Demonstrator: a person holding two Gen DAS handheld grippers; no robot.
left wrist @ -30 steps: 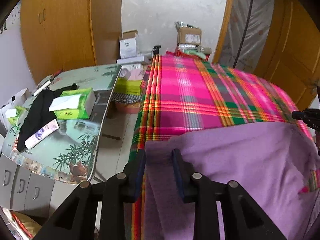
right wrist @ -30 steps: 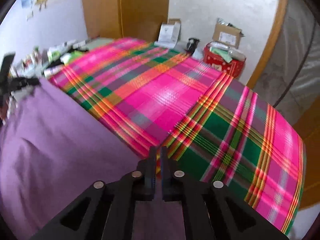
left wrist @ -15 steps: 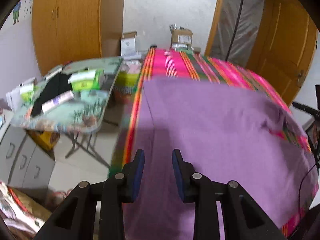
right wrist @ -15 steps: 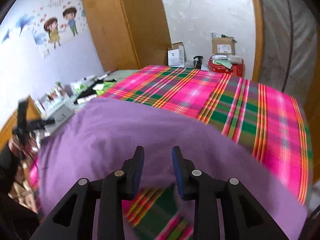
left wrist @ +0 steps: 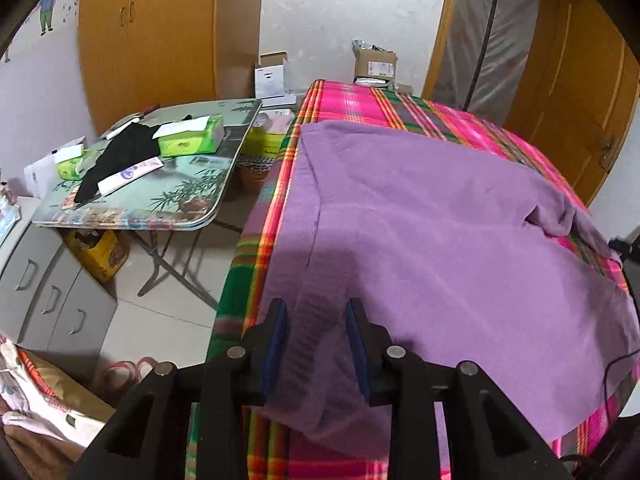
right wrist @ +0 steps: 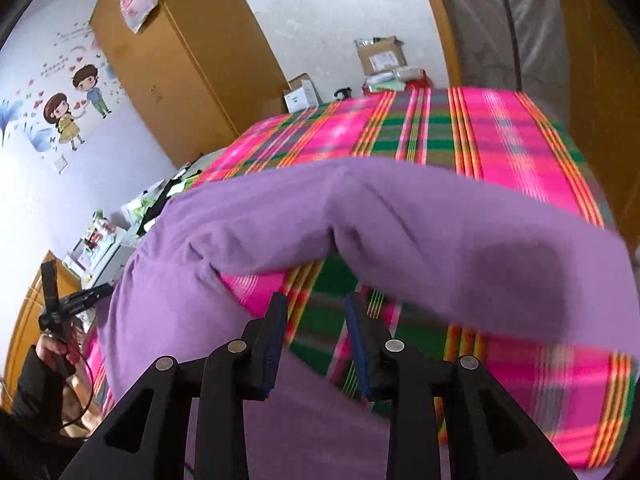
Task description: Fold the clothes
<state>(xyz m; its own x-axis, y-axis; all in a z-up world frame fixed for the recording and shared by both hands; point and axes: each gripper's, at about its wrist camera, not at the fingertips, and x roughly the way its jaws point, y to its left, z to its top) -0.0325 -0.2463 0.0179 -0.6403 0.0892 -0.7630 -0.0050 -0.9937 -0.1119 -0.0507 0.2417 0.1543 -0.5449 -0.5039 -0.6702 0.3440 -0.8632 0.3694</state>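
A purple garment [left wrist: 420, 220] lies spread over the pink and green plaid bed cover [left wrist: 400, 104]. Its near-left corner runs loosely between the fingers of my open left gripper [left wrist: 316, 340], which do not pinch it. In the right wrist view the purple garment [right wrist: 400, 220] forms a raised fold across the plaid cover [right wrist: 500, 132]. Just short of that fold my right gripper [right wrist: 316, 336] stands open, with only cover showing between its fingers.
Left of the bed stands a folding table [left wrist: 192, 200] with green tissue boxes [left wrist: 192, 140] and a black cloth [left wrist: 120, 152]. Grey drawers [left wrist: 48, 292] sit nearer. Cardboard boxes [left wrist: 376, 64] line the far wall. A person's hand [right wrist: 56, 356] holds the left gripper.
My right gripper, shut on the purple garment a second ago, has opened and let it go. Both grippers have drawn back, and the garment now lies spread on the bed.
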